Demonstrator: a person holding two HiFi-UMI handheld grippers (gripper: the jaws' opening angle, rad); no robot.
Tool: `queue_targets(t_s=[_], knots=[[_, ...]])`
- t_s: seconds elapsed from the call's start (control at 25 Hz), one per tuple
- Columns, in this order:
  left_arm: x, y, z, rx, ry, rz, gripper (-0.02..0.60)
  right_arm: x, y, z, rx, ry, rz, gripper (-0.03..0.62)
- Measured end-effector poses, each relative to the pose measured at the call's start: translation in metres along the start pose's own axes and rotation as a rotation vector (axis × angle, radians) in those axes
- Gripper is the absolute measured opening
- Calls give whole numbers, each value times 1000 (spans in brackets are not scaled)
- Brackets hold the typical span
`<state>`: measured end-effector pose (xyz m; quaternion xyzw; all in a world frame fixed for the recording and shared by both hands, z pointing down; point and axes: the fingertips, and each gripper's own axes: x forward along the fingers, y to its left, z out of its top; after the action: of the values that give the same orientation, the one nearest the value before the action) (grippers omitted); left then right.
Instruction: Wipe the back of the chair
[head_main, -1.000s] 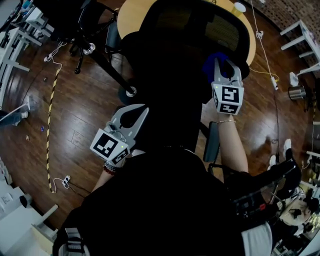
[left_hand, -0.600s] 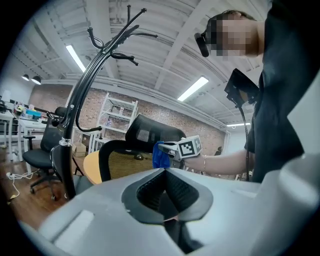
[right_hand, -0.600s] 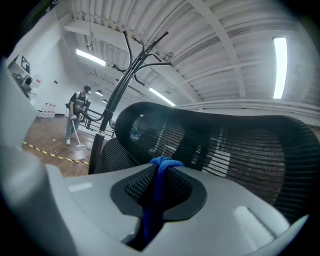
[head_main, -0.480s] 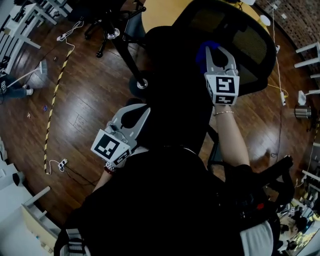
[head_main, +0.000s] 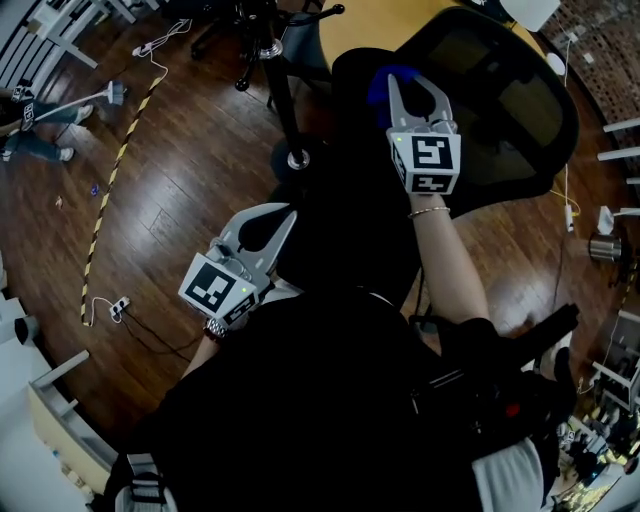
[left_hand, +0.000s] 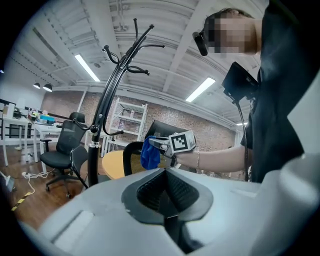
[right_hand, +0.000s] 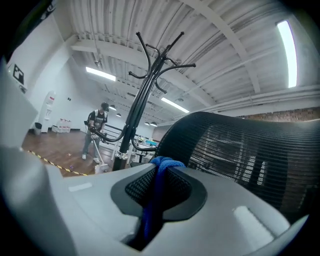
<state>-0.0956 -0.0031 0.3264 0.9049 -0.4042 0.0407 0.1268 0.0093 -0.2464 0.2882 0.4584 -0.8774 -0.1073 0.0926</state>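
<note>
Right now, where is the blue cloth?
Upper centre of the head view: the blue cloth is pinched in the right gripper, at the mesh chair back.

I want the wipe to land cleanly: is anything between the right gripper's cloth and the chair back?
Nothing visible. The right gripper, shut on the blue cloth, sits right beside the mesh chair back; the coat stand stands off to its side.

Coat stand (head_main: 283, 105), yellow table (head_main: 360, 20)
</note>
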Motion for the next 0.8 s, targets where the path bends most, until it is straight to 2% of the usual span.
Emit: queue_targets(t_s=[0.16,0.32,0.4,0.48,0.64,0.72,0.8], knots=[[-2,-5,1,12,-5,-52,5,-19,26,19,33,-40,109,34],[33,-45,8,28,-19,-175,5,-91,-5,21,42,-60,77,34],[53,-73,5,17,-9,-243,5,-137,-37,0,46,-17,14,34],[72,-90,4,26,1,-295,5,-187,-76,-29,54,57,-89,34],[101,-89,21,80,-20,-287,5,-272,-157,-94,94,239,-325,34],[104,-99,23,117,-5,-274,5,-302,-184,-121,115,285,-396,34],[111,-120,19,136,18,-272,5,-319,-211,-135,104,299,-428,34]])
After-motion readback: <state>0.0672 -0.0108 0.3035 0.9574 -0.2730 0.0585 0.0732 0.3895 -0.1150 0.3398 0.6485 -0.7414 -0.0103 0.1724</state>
